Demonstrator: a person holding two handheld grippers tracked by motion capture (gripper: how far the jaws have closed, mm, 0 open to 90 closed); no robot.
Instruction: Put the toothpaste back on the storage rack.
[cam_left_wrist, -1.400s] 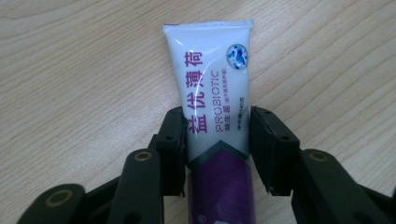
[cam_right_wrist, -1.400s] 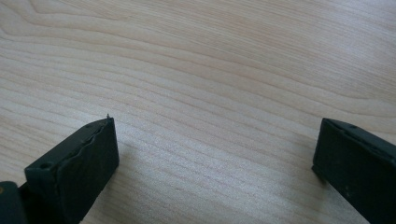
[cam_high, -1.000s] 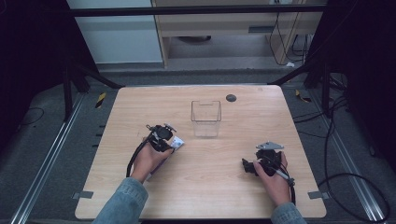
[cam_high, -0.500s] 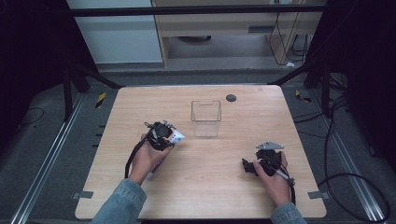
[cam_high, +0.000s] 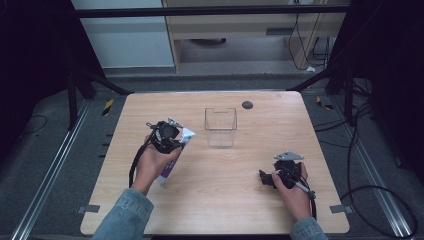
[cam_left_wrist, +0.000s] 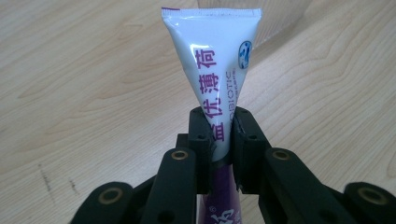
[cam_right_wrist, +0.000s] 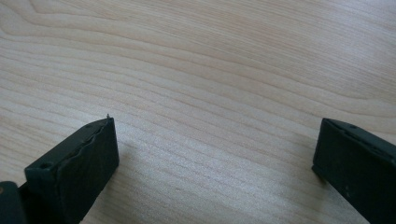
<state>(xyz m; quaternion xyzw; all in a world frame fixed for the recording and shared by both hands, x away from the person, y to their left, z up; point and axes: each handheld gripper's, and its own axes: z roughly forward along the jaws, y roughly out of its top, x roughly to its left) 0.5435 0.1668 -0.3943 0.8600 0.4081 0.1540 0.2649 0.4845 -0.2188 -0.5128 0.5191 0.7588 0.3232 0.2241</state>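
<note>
Toothpaste tube (cam_left_wrist: 215, 88) pinched in left claw (cam_left_wrist: 220, 135) — clear bin (cam_high: 220, 126) beside; right claw (cam_right_wrist: 215, 154) wide.

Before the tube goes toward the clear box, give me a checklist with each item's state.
1. Left gripper shut on the tube: ok, both jaws press its sides in the left gripper view.
2. Tube clear of the table: cannot tell; its lower end is hidden by the hand in the high view.
3. Box upright and open at the top: ok.
4. Box empty: ok, nothing seen through its walls.
5. Path from tube to box free: ok, bare wood between them.
6. Right gripper out of the way: ok, open, low at the table's right side, nothing between its jaws.
</note>
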